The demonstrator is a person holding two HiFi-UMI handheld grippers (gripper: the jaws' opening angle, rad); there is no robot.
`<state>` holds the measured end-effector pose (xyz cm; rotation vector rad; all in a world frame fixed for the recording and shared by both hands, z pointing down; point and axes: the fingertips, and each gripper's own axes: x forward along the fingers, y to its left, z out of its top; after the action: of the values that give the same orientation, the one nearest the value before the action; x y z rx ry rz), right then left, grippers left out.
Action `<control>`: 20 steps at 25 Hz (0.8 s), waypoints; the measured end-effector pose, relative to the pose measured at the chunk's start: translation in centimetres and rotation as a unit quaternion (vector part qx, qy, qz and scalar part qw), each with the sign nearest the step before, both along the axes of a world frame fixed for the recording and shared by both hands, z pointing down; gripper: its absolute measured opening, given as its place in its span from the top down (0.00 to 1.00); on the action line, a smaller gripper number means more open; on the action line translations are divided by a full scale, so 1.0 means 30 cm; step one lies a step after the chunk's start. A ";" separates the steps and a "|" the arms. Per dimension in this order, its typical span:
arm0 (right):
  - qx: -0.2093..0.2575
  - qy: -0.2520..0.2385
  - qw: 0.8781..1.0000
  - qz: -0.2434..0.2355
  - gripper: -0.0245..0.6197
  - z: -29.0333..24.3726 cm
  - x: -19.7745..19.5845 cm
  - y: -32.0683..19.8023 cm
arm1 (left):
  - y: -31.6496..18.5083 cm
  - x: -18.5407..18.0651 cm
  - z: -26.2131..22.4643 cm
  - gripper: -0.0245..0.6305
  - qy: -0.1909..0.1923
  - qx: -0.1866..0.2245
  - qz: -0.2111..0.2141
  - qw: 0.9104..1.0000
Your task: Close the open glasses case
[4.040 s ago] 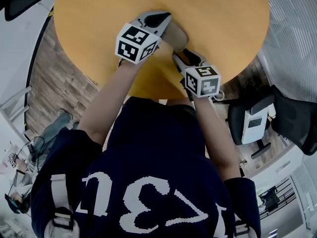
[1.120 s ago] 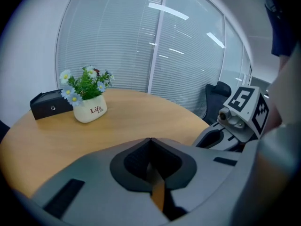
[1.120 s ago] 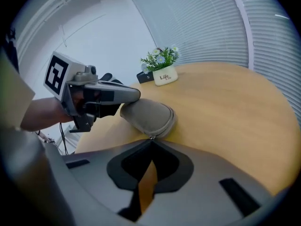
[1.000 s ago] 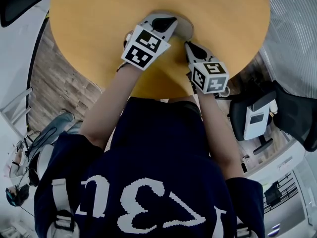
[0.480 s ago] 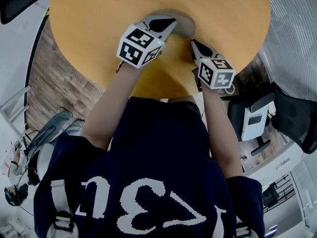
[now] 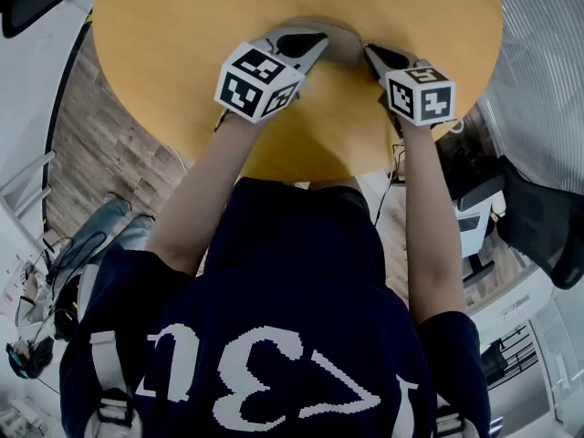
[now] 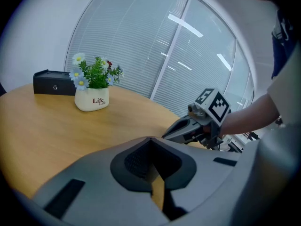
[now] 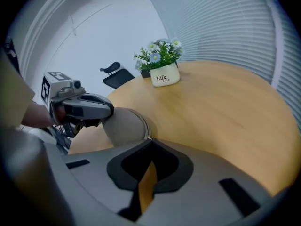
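Both grippers have jaws pressed together, empty. Your left gripper point(image 6: 313, 40) rests on the glasses case point(image 8: 123, 126), which looks closed on the table point(image 6: 173, 71) beside your right gripper point(image 6: 370, 52). Next, confirm the seam.

Upper centre of the head view, the glasses case point(image 6: 345, 44) is a grey sliver mostly behind the left gripper point(image 6: 310, 42); the top edge crops the table point(image 6: 182, 62); the right gripper point(image 8: 149, 142) hides the case's lower part in its own view.

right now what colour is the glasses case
The glasses case is beige; the right gripper view shows it best.
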<state>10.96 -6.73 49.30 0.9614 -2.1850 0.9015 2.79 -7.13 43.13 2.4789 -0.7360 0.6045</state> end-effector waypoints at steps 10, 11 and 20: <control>0.044 0.074 0.967 -0.242 0.93 -0.025 -0.061 0.056 | 0.016 -0.029 -0.003 0.94 0.008 -0.010 -0.006 1.000; 0.034 0.061 0.965 -0.254 0.93 -0.026 -0.079 0.112 | 0.023 -0.051 -0.005 0.94 0.007 -0.014 -0.026 1.000; -0.009 -0.051 0.978 -0.201 0.93 -0.012 -0.244 0.402 | 0.110 -0.109 0.006 0.94 -0.004 0.001 -0.105 0.994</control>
<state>3.64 5.32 48.95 0.4426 -2.3346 0.7847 -0.48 -3.83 43.30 2.3619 -0.9849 0.5350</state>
